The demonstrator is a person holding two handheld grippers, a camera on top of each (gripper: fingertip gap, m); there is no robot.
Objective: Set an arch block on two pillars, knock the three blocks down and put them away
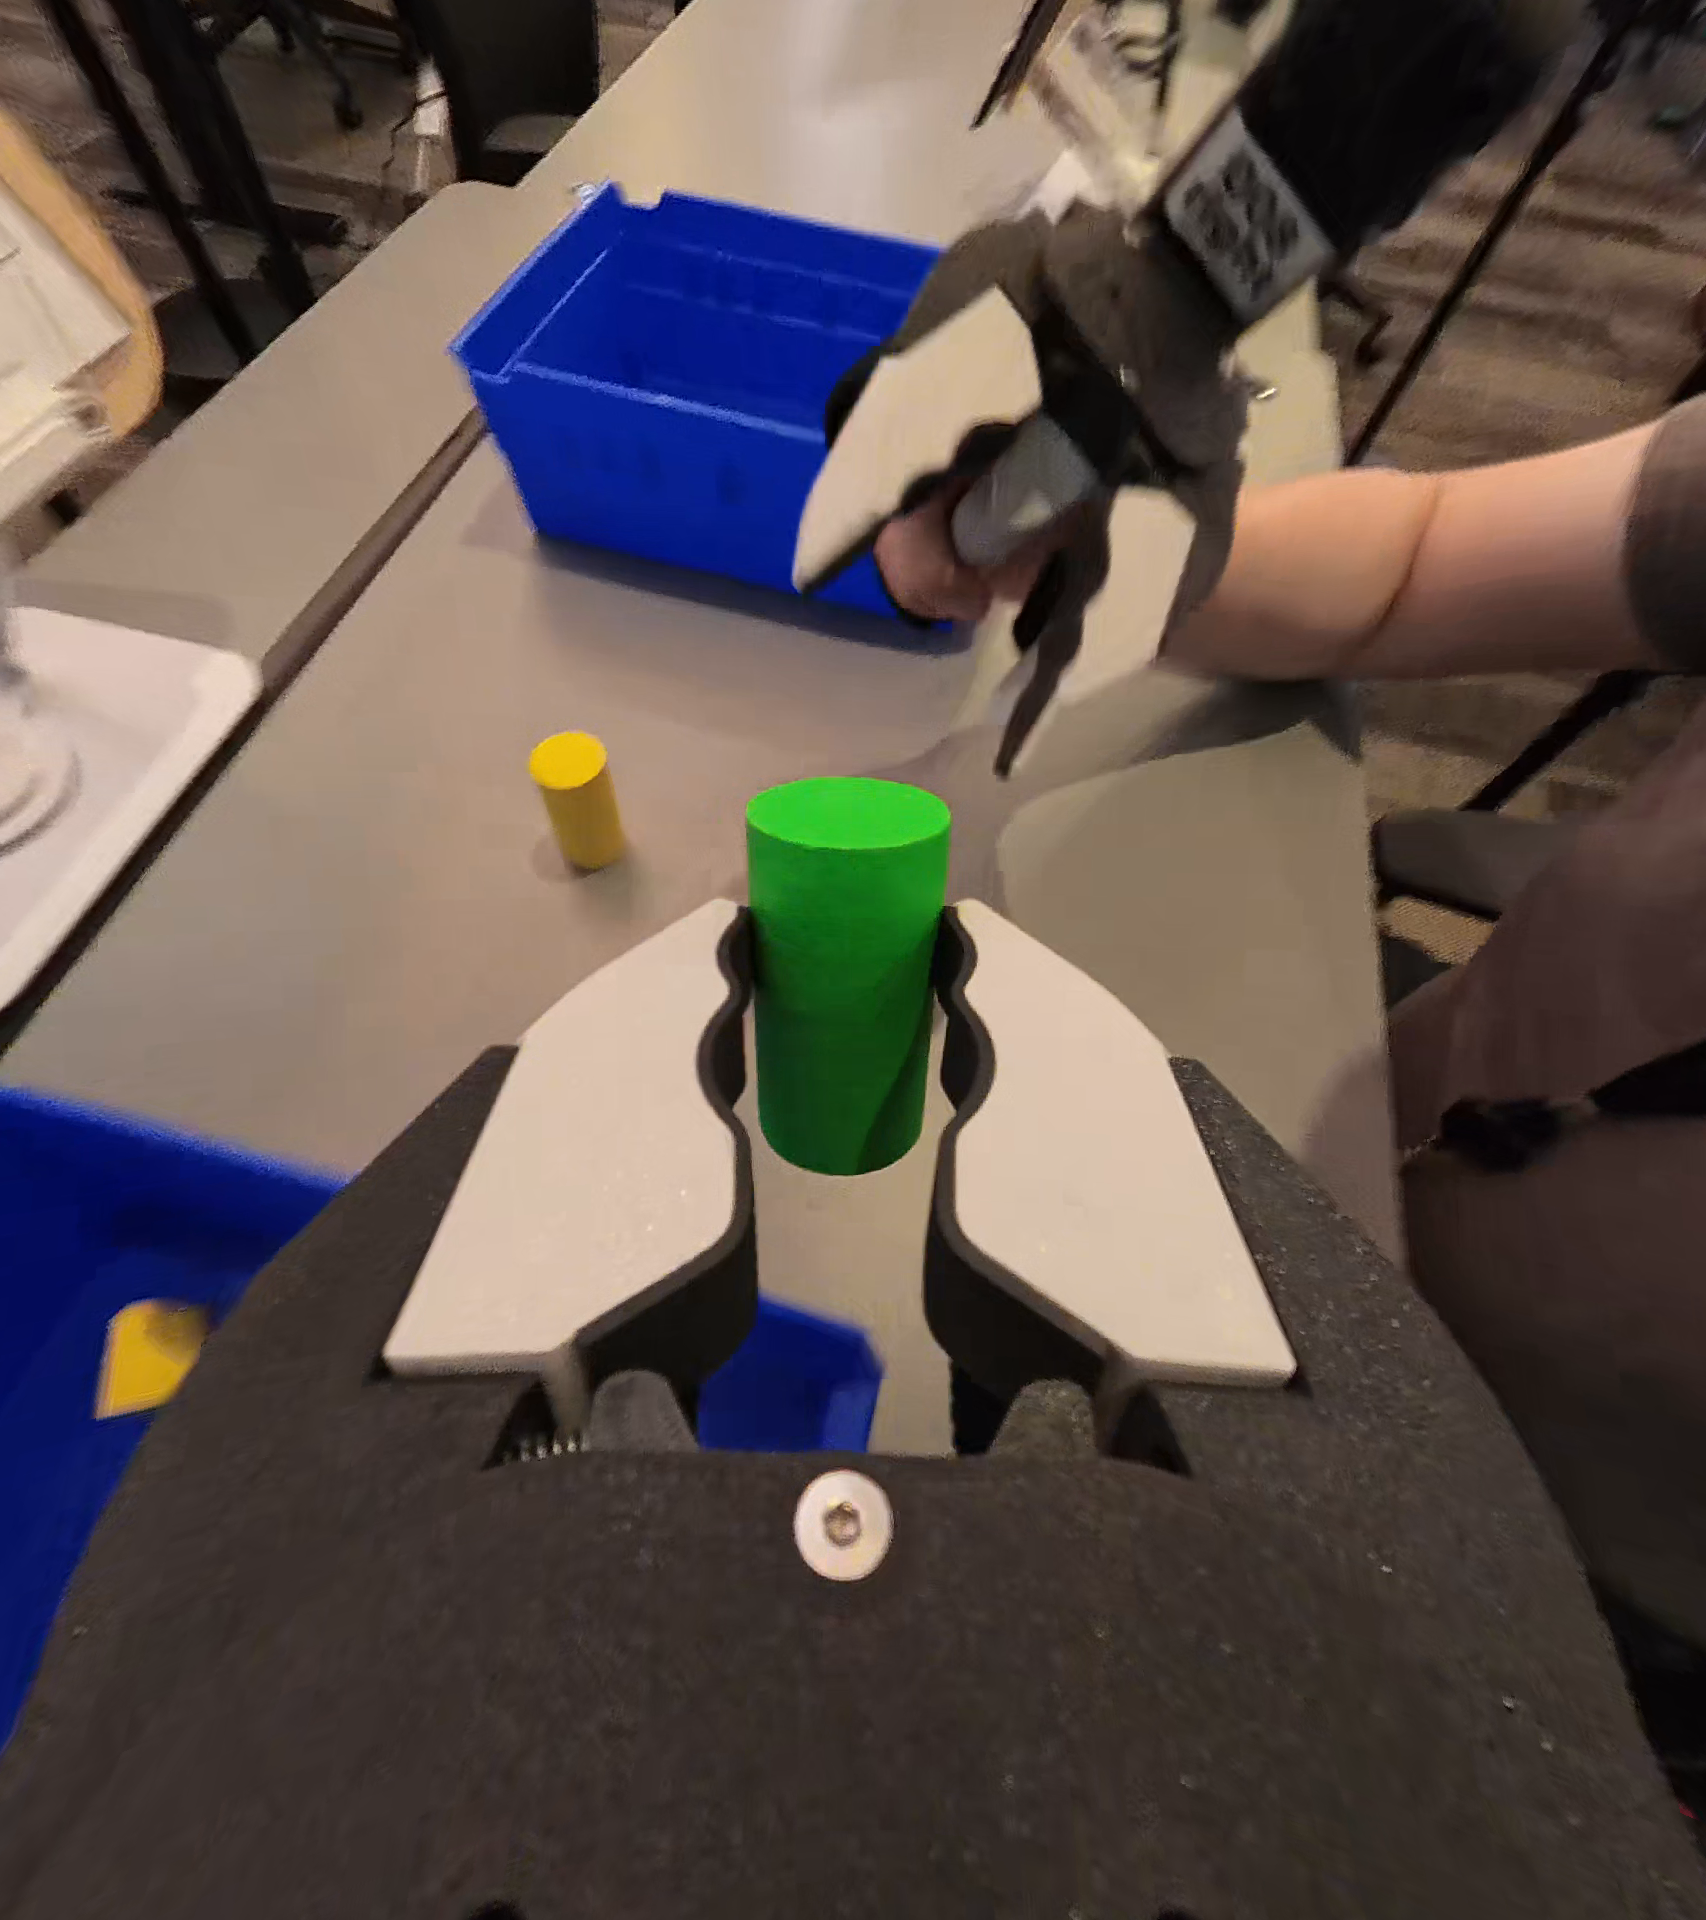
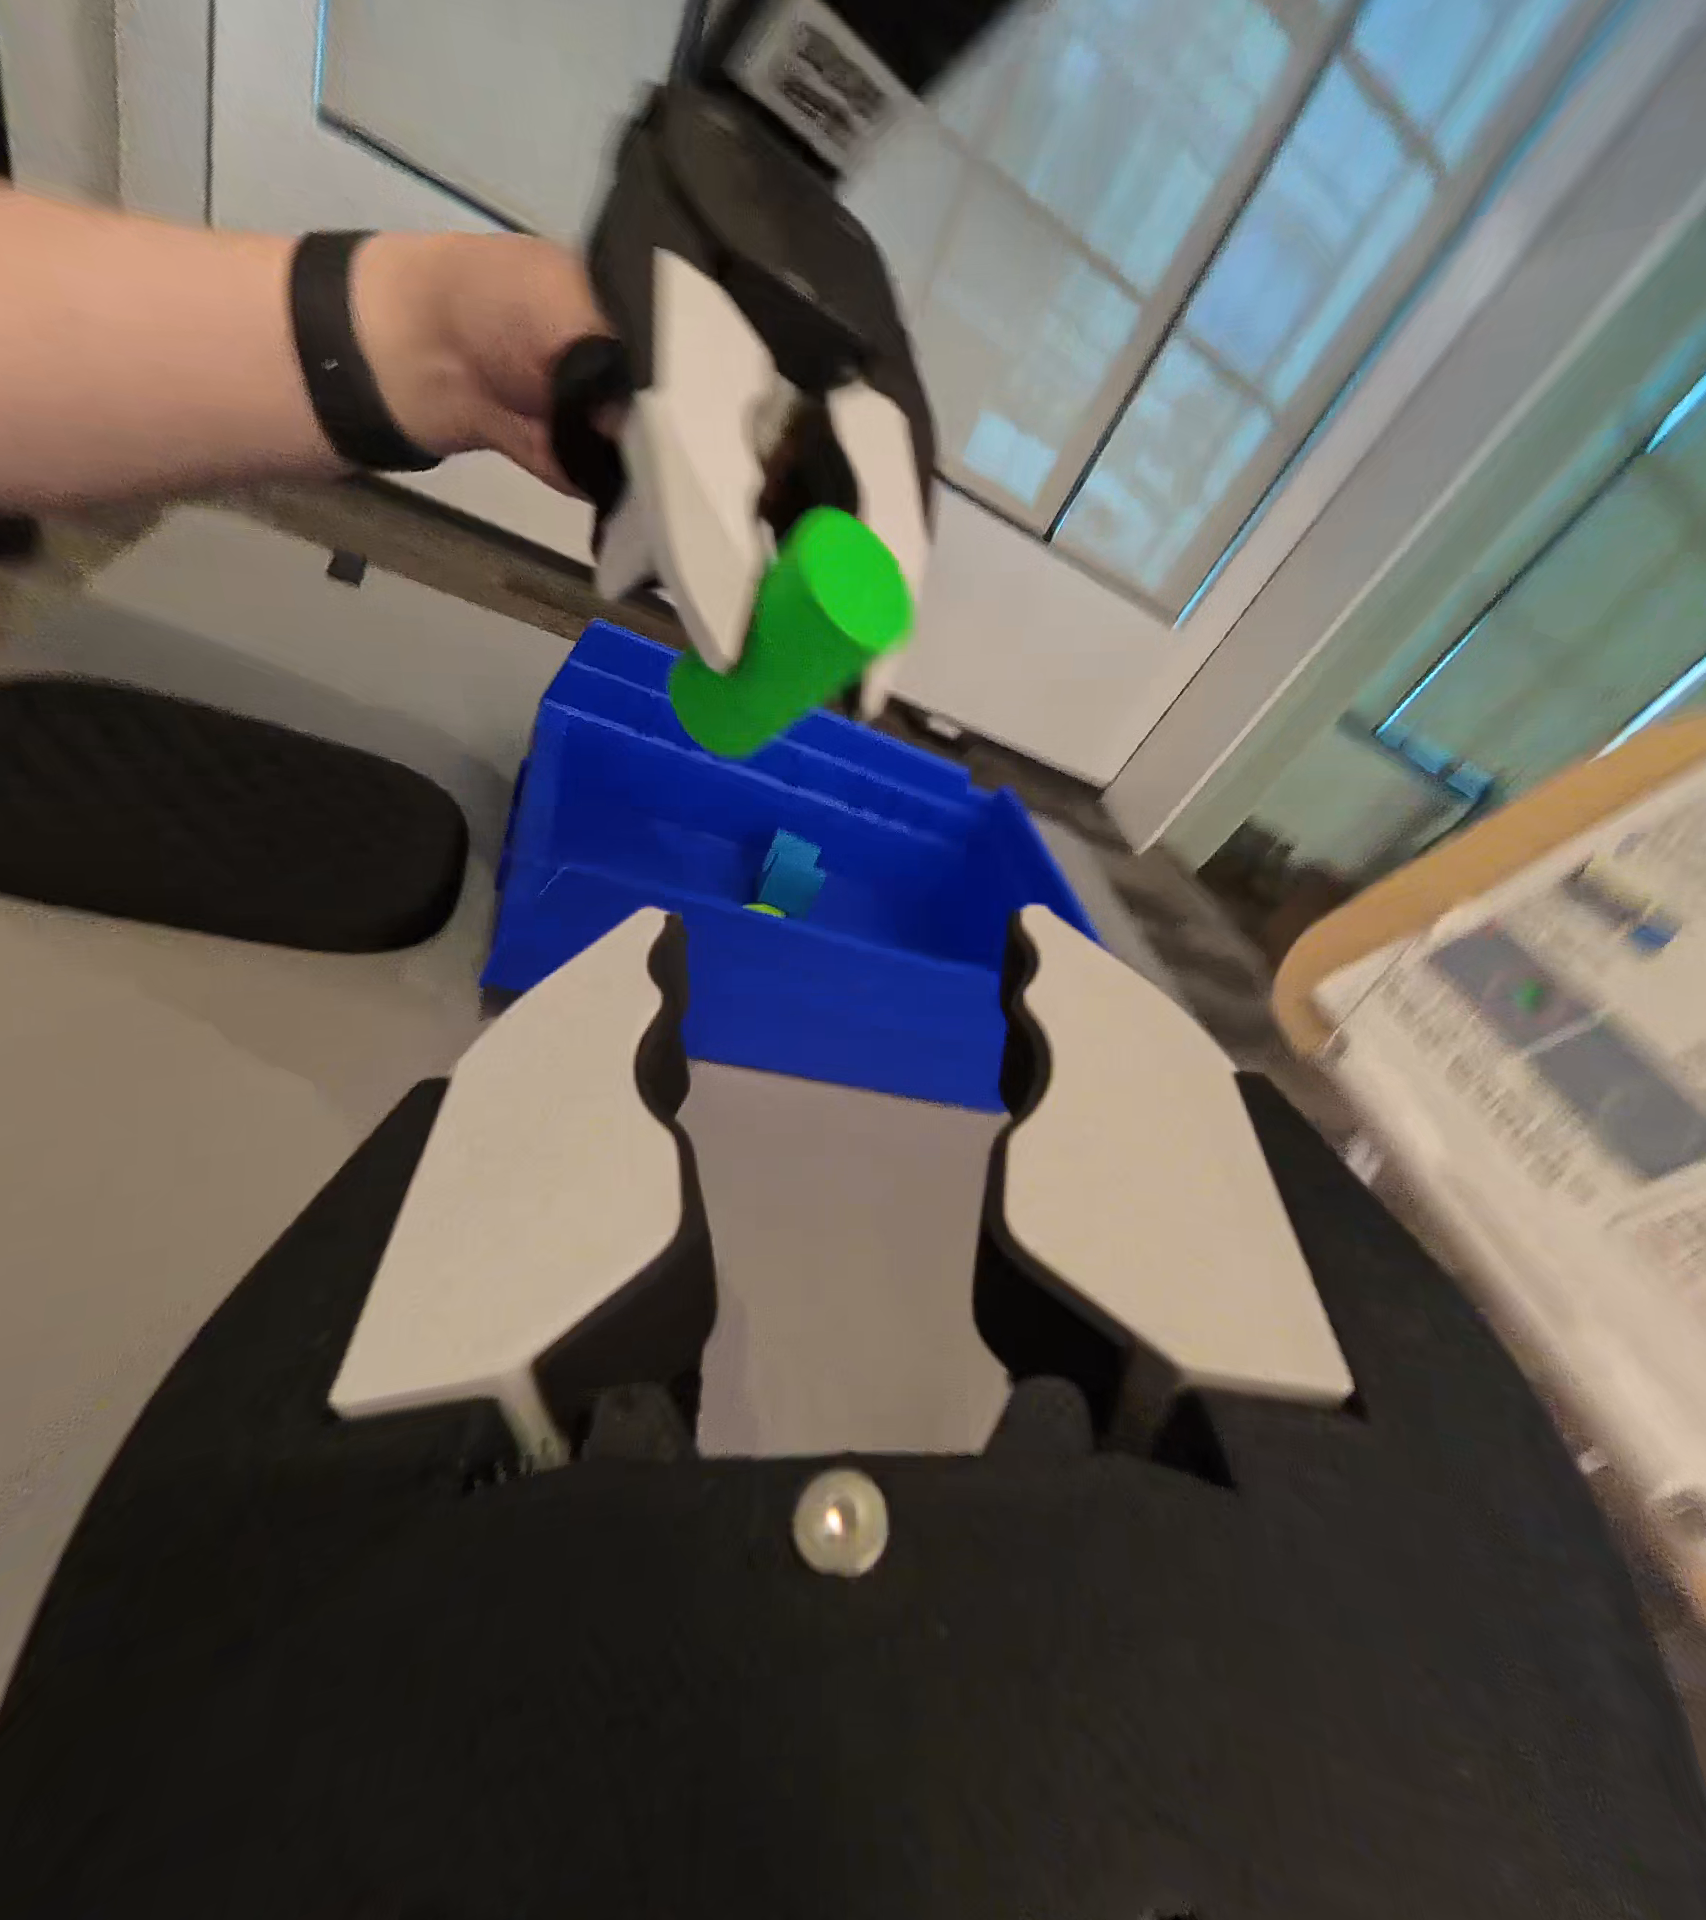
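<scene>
A bright green wooden cylinder block is clamped between the two grey fingers of the left gripper, raised off the grey table; in the right wrist view the same block is seen tilted in that gripper, held in the air above a blue plastic bin. Inside this bin a small light-blue block and a yellow-green piece beneath it are made out, though their shapes cannot be told. The right gripper is held with its fingers spread apart and nothing between them, pointed toward the bin. In the left wrist view alone, a small yellow wooden cylinder is shown standing on the table beyond the green block, well apart from it, and a second blue bin is seen farther back, partly hidden by the blurred right gripper; nothing can be made out inside it. A yellow piece is visible in the near blue bin at lower left.
</scene>
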